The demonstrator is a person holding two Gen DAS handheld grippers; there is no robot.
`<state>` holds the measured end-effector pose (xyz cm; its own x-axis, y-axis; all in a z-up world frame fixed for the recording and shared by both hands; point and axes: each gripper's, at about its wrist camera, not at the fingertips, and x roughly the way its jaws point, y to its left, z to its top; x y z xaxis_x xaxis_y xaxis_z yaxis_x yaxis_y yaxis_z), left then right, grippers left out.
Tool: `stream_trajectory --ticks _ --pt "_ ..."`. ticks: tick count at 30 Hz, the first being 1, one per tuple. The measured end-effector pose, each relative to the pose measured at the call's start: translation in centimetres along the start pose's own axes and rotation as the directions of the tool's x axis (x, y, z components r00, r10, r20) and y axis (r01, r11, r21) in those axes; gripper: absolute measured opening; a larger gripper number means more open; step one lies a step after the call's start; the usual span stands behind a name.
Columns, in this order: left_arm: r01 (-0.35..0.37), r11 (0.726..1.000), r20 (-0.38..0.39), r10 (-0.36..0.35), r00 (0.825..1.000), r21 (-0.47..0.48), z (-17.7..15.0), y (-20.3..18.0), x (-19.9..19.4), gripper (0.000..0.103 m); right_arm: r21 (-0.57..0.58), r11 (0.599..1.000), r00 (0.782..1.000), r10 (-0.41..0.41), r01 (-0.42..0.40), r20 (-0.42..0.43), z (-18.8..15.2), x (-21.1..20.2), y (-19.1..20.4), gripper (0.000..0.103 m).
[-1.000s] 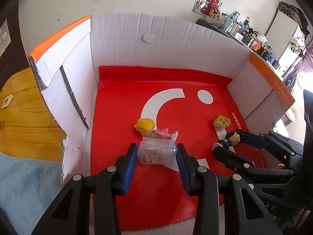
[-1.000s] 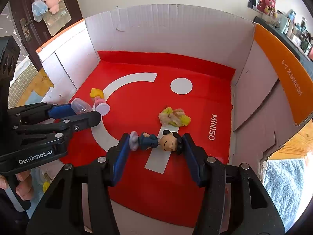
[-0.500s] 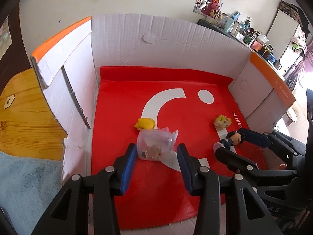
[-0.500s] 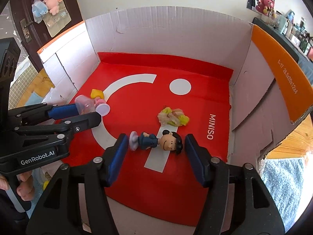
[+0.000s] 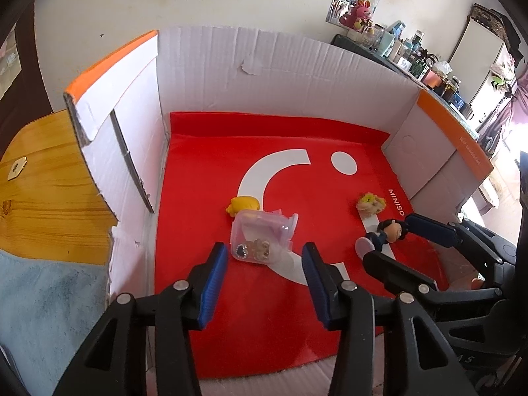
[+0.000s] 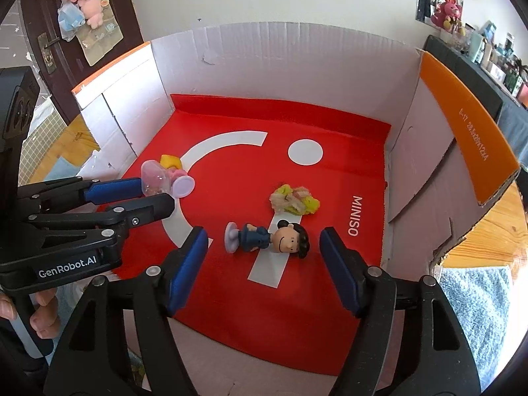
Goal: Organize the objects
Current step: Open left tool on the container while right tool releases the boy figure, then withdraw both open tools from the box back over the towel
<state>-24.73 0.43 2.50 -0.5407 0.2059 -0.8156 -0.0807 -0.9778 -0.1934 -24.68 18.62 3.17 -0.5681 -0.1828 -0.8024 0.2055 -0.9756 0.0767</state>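
**Spotter:** Cluttered shelves and a pale wall sit behind the cardboard box [image 6: 280, 66], and its red liner [image 6: 330, 178] is the floor everything lies on. Where are your tongs?

**Me:** Both hover over the near edge of the liner. My left tongs [image 5: 264, 264] have just been opening, and the clear plastic case [image 5: 262, 237] now lies free on the red, just beyond the tips and between the lines of the blue pads, which no longer touch it. My right tongs [image 6: 264, 250] have been spreading too and now stand well apart, with the dark-haired figurine [image 6: 267, 239] lying on its side between them, clear of both pads.

**Spotter:** Which way does the figurine run?

**Me:** Crosswise: base to the left, head to the right, so its long axis runs from one pad toward the other. That matters if I pick it up again, because the pads would meet it end to end.

**Spotter:** Anything else close by?

**Me:** A yellow-haired doll [image 5: 244, 205] peeks out just behind the case on the far side, and a yellow-green fuzzy toy [image 6: 293, 199] lies just beyond the figurine. My right hand is nearer that one, my left nearer the doll. Both drops look finished, I'd say.
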Motion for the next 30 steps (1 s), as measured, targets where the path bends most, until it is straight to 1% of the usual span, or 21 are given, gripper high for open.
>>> stream_trajectory --ticks 6,10,18,23,25,26,27,30 --pt "0.002 1.000 0.010 -0.002 1.000 -0.004 -0.2 0.1 -0.7 0.052 -0.002 1.000 1.000 0.000 0.000 0.012 -0.1 -0.5 0.3 0.072" --pt "0.000 1.000 0.015 0.000 1.000 -0.005 -0.4 0.1 -1.1 0.052 -0.003 1.000 1.000 -0.003 0.003 0.024 -0.1 -1.0 0.5 0.078" --pt "-0.004 1.000 0.026 0.004 1.000 -0.004 -0.9 -0.2 -1.8 0.057 0.000 1.000 0.999 -0.005 0.005 0.041 -0.5 -2.1 0.6 0.078" --pt "-0.008 1.000 0.031 0.008 0.999 -0.001 -1.1 -0.3 -2.1 0.058 -0.001 1.000 0.999 -0.004 0.004 0.051 -1.0 -2.8 0.7 0.079" --pt "-0.015 1.000 0.037 0.015 0.999 0.000 -1.2 -0.4 -2.4 0.060 -0.002 1.000 0.998 -0.003 0.003 0.056 -1.2 -3.1 0.8 0.080" --pt "-0.021 1.000 0.043 0.021 0.999 0.000 -1.3 -0.5 -2.6 0.066 -0.003 1.000 0.998 -0.004 0.004 0.058 -1.3 -3.2 0.8 0.080" --pt "-0.027 1.000 0.051 0.027 0.998 -0.001 -1.3 -0.5 -2.8 0.069 -0.006 1.000 0.998 -0.006 0.006 0.061 -1.4 -3.4 0.9 0.081" --pt "-0.030 1.000 0.068 0.030 0.997 -0.001 -1.5 -0.5 -3.6 0.069 -0.016 1.000 0.998 -0.009 0.010 0.065 -1.6 -3.8 1.2 0.082"
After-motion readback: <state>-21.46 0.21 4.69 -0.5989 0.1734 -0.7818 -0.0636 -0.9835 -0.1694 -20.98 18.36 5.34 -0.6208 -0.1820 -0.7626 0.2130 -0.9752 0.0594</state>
